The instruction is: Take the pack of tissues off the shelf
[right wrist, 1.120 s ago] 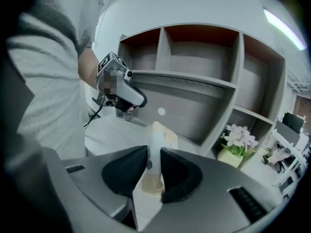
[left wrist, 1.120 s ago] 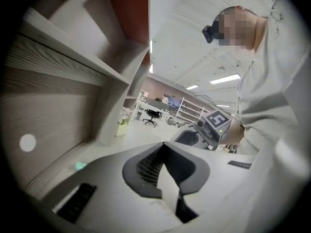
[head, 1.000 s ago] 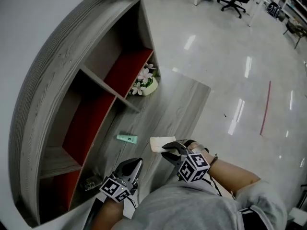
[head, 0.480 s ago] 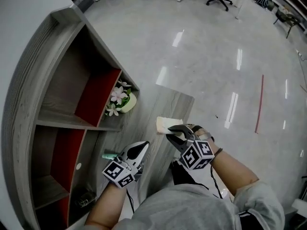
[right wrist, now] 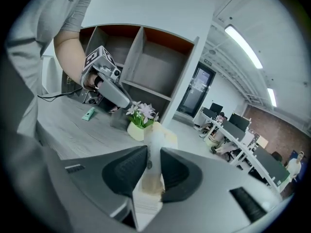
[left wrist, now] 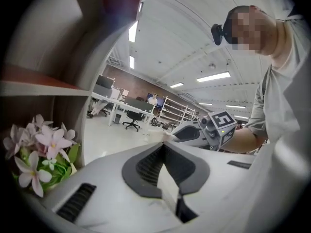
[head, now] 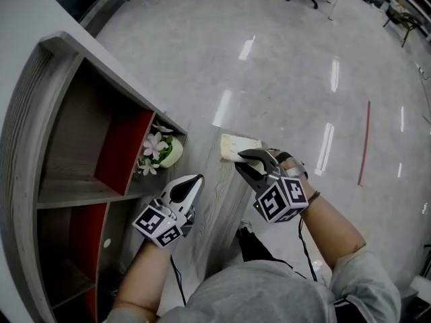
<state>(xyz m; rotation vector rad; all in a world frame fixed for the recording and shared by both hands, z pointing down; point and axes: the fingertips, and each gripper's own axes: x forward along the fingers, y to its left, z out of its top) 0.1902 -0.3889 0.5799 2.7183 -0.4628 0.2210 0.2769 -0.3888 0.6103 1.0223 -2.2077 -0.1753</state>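
Grey wood-grain tabletop beside the red-backed shelf unit: my right gripper clamps the pale flat pack of tissues, clear of that unit, long axis along my jaws. Left gripper closed, empty.

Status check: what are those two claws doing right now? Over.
Right gripper shut on tissue pack, off the shelf. Left gripper shut, empty. Nothing in the way.

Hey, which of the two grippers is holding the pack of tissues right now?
The right gripper: its jaws are shut on the pack of tissues. The left gripper is shut with nothing between its jaws.
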